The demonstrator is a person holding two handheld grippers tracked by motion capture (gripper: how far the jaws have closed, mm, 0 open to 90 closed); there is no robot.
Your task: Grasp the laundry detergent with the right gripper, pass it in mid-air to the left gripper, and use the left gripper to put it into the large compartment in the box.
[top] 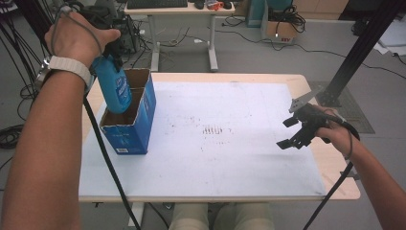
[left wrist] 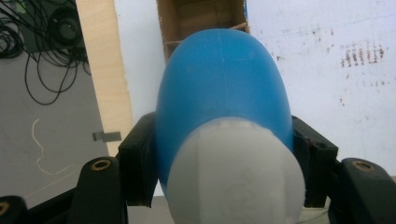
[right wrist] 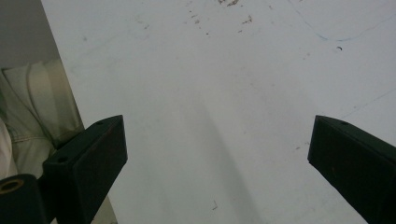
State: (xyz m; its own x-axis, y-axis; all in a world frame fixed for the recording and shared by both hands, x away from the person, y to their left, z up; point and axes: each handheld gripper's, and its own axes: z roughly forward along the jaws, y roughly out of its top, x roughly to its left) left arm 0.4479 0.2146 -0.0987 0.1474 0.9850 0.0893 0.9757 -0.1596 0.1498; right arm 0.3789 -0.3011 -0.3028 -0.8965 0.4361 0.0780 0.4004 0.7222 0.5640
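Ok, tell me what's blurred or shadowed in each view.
Left gripper view: the blue bottle and its white cap are soft, too close. Right gripper view: a faint shadow streak on the white table sheet. High view: evenly lit, no glare.

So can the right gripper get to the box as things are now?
Probably yes. The right gripper is open and empty, and only bare table lies between it and the box, though the left gripper holds a bottle over it.
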